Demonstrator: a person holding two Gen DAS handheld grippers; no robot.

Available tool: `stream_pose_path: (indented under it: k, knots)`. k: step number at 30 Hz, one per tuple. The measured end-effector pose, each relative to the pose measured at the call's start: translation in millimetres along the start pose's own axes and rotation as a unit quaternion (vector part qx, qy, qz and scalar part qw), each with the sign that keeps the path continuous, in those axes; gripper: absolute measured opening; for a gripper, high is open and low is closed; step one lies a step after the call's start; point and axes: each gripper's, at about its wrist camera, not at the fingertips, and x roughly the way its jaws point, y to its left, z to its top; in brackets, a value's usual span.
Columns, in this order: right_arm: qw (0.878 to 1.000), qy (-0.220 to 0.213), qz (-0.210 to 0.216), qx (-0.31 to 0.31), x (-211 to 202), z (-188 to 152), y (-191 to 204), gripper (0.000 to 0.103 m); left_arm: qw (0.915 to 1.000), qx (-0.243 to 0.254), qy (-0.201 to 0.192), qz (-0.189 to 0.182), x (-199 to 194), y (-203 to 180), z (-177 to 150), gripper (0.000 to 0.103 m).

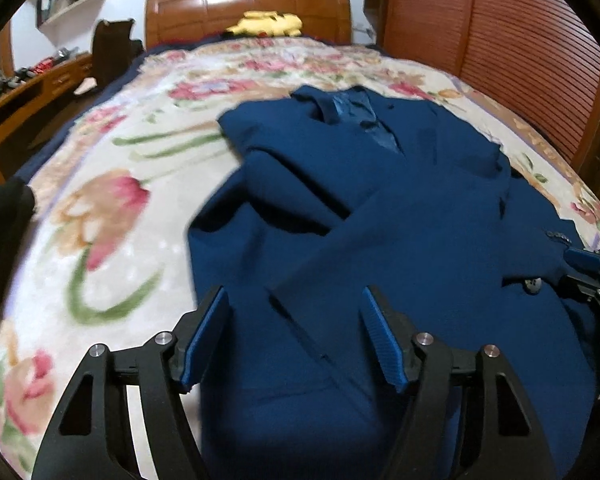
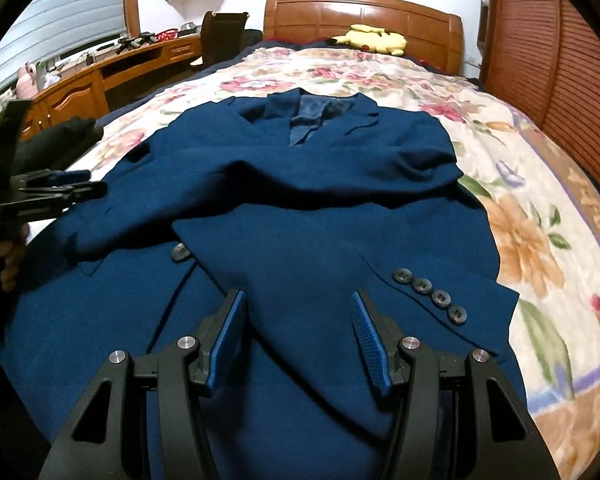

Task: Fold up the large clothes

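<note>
The jacket (image 2: 300, 208) lay lengthwise, collar far, hem beneath both grippers, left (image 1: 294, 312) and right (image 2: 298, 316), fingers apart, empty.

The jacket (image 2: 300, 208) lies on the bedspread (image 2: 520, 208); a plush toy (image 2: 374, 38) sits behind, against the headboard (image 2: 364, 10).

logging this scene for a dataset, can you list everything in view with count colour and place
suit jacket: one, navy blue, flat on the bed, sleeves folded across the front
cuff buttons: four, dark grey, on the sleeve end at right
bedspread: one, cream with floral print, under the jacket
plush toy: one, yellow, by the headboard
headboard: one, brown wood, far end
desk: one, brown wood, left of the bed
left gripper: black, blue pads, jaws open over the jacket
right gripper: same, jaws open
</note>
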Motion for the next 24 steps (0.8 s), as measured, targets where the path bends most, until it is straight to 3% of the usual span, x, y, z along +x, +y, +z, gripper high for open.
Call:
stream_pose_path:
  k: [6, 9, 11, 13, 17, 24]
  knots:
    - [1.000, -0.002, 0.002, 0.002, -3, -7, -5, 0.057, 0.9995, 0.012, 0.029, 0.008, 17, -8, 1, 0.069]
    - [1.000, 0.004, -0.002, -0.001, -3, -18, -10, 0.057, 0.9991, -0.003, 0.034, -0.026, 19, -4, 3, 0.043]
    - [1.000, 0.006, -0.003, -0.005, -3, -20, -11, 0.057, 0.9988, -0.008, 0.033, -0.036, 17, -4, 2, 0.033]
    - [1.000, 0.005, -0.003, -0.002, -4, -21, -14, 0.057, 0.9994, -0.001, 0.024, -0.024, 11, -7, 2, 0.003]
    - [1.000, 0.005, -0.005, -0.002, -9, -23, -18, 0.057, 0.9997, 0.021, -0.011, -0.007, -13, -19, 1, 0.002]
    - [1.000, -0.005, -0.005, 0.000, -22, -23, -22, 0.057, 0.9959, 0.056, -0.068, -0.017, -66, -55, -2, 0.002]
